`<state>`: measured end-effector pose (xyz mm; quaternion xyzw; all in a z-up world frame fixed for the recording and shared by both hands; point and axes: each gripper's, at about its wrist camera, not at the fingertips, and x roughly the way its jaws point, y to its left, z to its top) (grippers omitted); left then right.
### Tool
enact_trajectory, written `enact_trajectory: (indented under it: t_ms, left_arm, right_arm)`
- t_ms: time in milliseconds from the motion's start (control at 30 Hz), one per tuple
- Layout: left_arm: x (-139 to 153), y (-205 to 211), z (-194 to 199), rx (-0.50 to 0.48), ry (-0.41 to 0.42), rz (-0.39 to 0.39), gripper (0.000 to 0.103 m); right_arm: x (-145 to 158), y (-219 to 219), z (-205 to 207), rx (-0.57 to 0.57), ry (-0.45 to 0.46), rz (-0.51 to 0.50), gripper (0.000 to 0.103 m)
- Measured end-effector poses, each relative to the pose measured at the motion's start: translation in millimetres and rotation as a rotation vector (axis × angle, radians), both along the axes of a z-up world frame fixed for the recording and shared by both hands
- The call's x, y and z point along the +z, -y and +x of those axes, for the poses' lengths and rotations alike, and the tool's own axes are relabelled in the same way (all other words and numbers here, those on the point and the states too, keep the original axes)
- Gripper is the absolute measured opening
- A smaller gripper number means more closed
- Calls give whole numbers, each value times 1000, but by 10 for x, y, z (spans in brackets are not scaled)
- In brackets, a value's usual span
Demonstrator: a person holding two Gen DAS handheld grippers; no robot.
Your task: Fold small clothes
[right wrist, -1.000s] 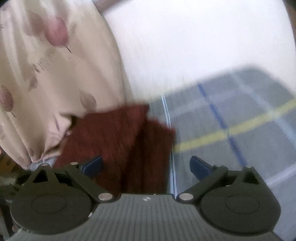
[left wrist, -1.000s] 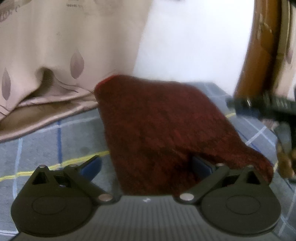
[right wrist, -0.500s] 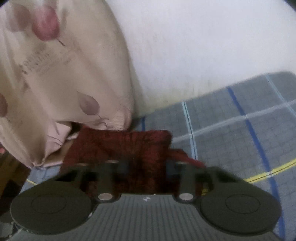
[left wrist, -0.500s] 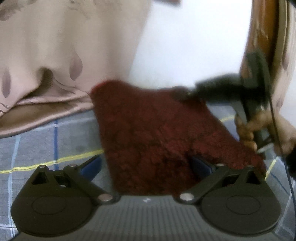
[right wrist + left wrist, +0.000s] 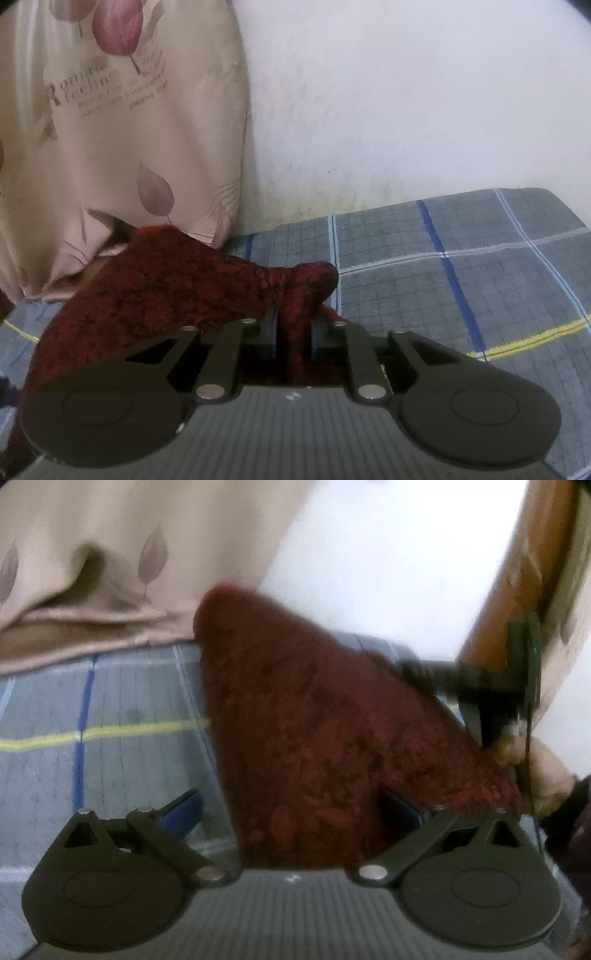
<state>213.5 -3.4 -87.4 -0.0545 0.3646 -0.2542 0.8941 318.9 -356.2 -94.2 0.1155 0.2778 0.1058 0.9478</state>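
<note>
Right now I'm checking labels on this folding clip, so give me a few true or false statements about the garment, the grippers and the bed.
1. The right gripper pinches a fold of the dark red knit garment. True.
2. The left gripper is clamped shut. False: its fingers stand wide apart, the garment lying between them.
3. The bedsheet is grey plaid with blue and yellow lines. True.
4. The beige curtain is plain. False: it carries leaf prints and lettering.
</note>
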Motion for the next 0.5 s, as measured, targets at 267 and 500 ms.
enact_trajectory:
  t_ms: [267,500]
  left_arm:
    - [29,-16,-6,-25,12,7,103]
    - [51,-75,-37,-26,16,-29,103]
  right_arm:
    - [155,394,-250,-44,-14,235,75]
    - [187,293,-692,37,-107,226,98]
